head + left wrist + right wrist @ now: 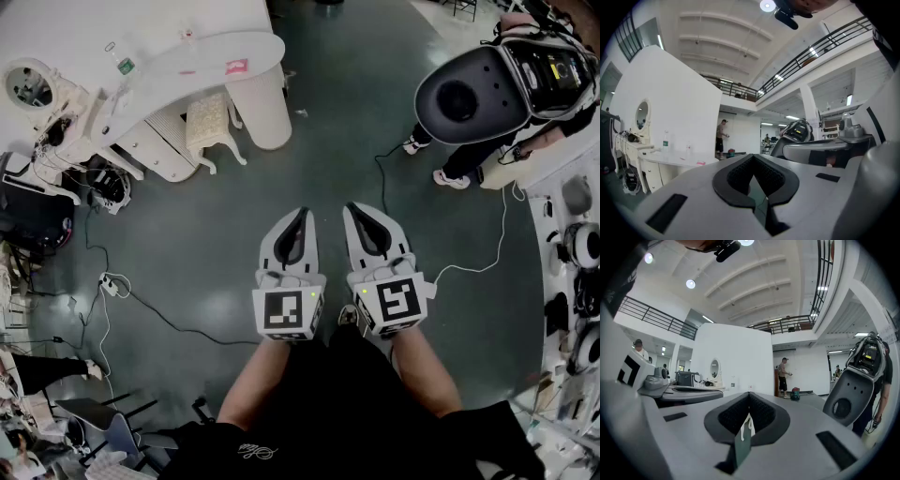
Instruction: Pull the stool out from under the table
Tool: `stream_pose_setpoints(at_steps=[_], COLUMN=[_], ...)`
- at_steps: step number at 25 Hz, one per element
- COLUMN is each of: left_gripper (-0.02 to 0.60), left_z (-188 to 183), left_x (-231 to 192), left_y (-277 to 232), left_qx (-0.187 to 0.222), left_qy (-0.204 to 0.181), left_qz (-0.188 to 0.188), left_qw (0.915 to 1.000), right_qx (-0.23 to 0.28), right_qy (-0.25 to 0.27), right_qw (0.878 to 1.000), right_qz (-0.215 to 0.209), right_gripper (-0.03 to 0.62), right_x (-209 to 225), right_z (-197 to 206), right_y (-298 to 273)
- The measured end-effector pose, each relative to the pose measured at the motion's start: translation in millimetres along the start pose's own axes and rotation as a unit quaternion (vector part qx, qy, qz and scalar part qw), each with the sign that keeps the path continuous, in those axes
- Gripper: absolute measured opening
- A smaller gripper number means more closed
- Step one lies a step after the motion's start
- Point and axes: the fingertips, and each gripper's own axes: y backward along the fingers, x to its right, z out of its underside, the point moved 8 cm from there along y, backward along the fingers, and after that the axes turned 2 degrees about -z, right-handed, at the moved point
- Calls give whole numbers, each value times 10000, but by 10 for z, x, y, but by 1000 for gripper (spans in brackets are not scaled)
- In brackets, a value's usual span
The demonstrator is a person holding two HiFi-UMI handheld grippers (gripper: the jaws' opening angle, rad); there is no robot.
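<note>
Partly under table (255, 47), cream stool (208, 119), curved legs

Low in the middle of the head view, the left gripper (302, 214) and right gripper (354, 208) have tapering light grey shells with black padded linings. Each bears a white marker cube (286, 309) printed with black squares, and a small green light (312, 293). The person wears a black short-sleeved shirt (328, 403) with pale script lettering (255, 452).

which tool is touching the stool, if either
Apart, both. Head view shows the left tool and right tool over the floor, far from the stool.
</note>
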Motion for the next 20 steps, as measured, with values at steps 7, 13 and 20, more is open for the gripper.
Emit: stream_pose_setpoints(at_steps=[7, 13, 20], left_gripper=[6, 6, 6], left_z=[-50, 105, 182], left_x=[22, -193, -895], left_y=[-196, -307, -623], left_qx=[2, -213, -219], left_qy=[98, 48, 81], left_qz=[-259, -426, -503], left_qw=[9996, 9989, 9985], right_qx=[35, -20, -46], right_qy=[21, 8, 151], right_qw=[9998, 9991, 9984], right_qz=[-212, -422, -545], right_gripper=[6, 6, 6], right_x=[220, 169, -6], right_z=[2, 105, 92], right_y=[-121, -405, -1222])
